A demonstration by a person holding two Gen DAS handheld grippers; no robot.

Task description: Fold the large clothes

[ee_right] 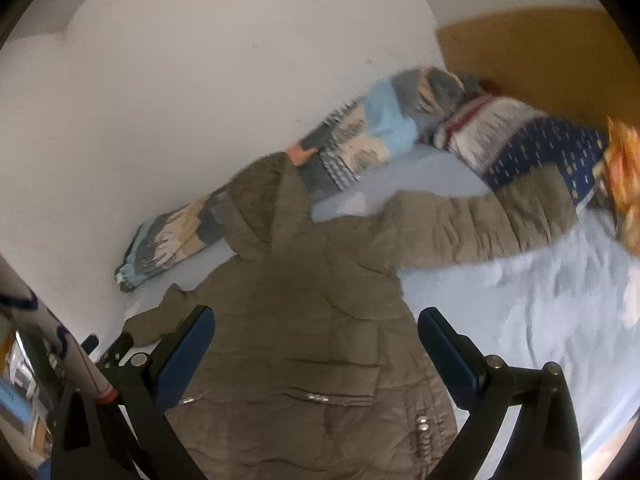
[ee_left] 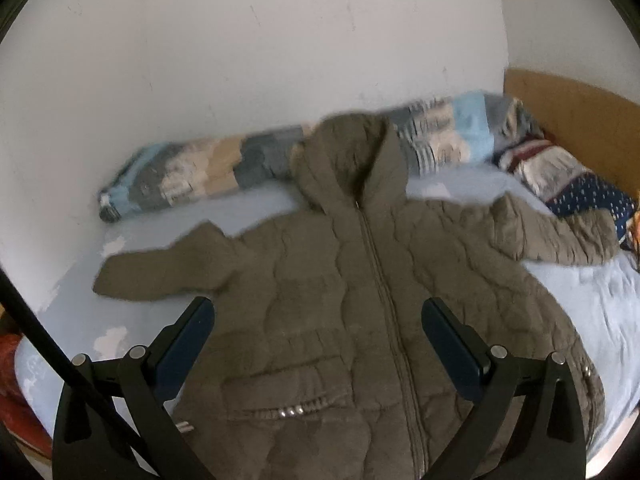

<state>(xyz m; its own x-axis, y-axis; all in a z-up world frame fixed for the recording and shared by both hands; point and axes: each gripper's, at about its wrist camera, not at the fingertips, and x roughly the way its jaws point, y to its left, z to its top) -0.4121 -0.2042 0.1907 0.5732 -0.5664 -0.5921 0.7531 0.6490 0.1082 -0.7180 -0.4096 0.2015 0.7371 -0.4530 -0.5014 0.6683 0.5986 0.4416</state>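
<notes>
The olive-brown quilted hooded jacket (ee_left: 340, 292) lies nearest, spread flat and front-up on the pale blue bed sheet (ee_left: 592, 308), zipped to the neck, its hem at the near edge of the bed and its hood (ee_left: 352, 160) reaching the far wall. Both sleeves stretch outward: the left sleeve (ee_left: 160, 268) lies on bare sheet, and the right sleeve (ee_right: 492, 224) runs toward the navy dotted pillow (ee_right: 548, 152), its cuff touching it. A long rolled patchwork blanket in blue, grey and beige (ee_left: 208, 172) lies along the white wall (ee_left: 240, 40) behind the hood, and a tan wooden headboard (ee_right: 540, 56) stands at the right end of the bed. The left gripper (ee_left: 318, 336) hangs above the jacket's lower front, its jaws spread wide and holding nothing. The right gripper (ee_right: 316, 344) hovers over the jacket's right side, jaws likewise wide apart and empty. Small metal snaps (ee_left: 292, 411) glint on a pocket flap.
</notes>
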